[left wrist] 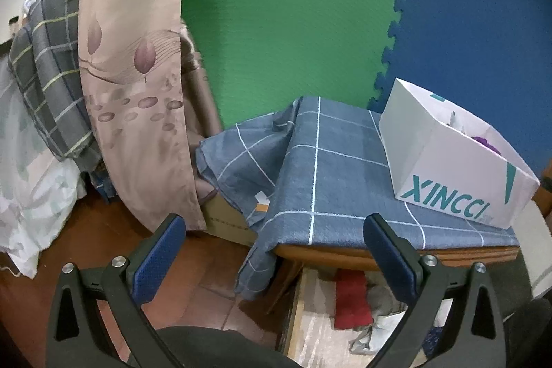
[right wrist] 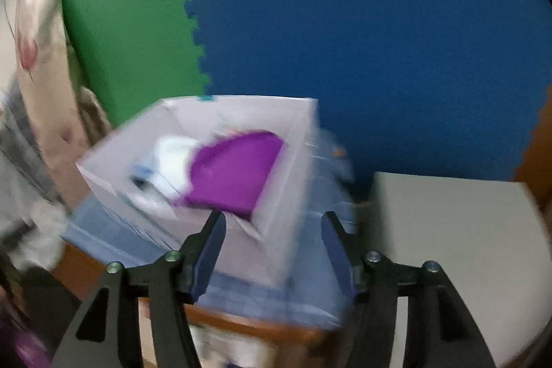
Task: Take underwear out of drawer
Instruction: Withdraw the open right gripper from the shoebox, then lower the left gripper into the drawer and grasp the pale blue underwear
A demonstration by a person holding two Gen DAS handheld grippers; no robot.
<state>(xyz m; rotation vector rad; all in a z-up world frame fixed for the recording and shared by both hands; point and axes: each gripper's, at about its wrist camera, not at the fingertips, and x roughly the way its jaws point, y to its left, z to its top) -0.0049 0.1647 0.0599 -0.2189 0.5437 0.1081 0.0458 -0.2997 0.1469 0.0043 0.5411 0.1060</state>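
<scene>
Left view: the left gripper (left wrist: 276, 250) gapes wide, empty, hovering above the open drawer (left wrist: 310, 326); red underwear (left wrist: 352, 302) lies below, between the jaws. Right view, blurred: the right gripper (right wrist: 272, 237), half open and empty, faces the box (right wrist: 276, 247) holding purple underwear (right wrist: 238, 175), likely the drop-off.

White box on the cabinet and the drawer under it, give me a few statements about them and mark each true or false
1. The white box stands on a blue checked cloth. True.
2. A purple garment lies inside the box. True.
3. The right gripper is clamped on the purple garment. False: its jaws stand apart with nothing between them.
4. The drawer below is shut. False: it is pulled open, with a red garment lying in it.
5. The left gripper holds the red garment. False: it is open and empty.
</scene>
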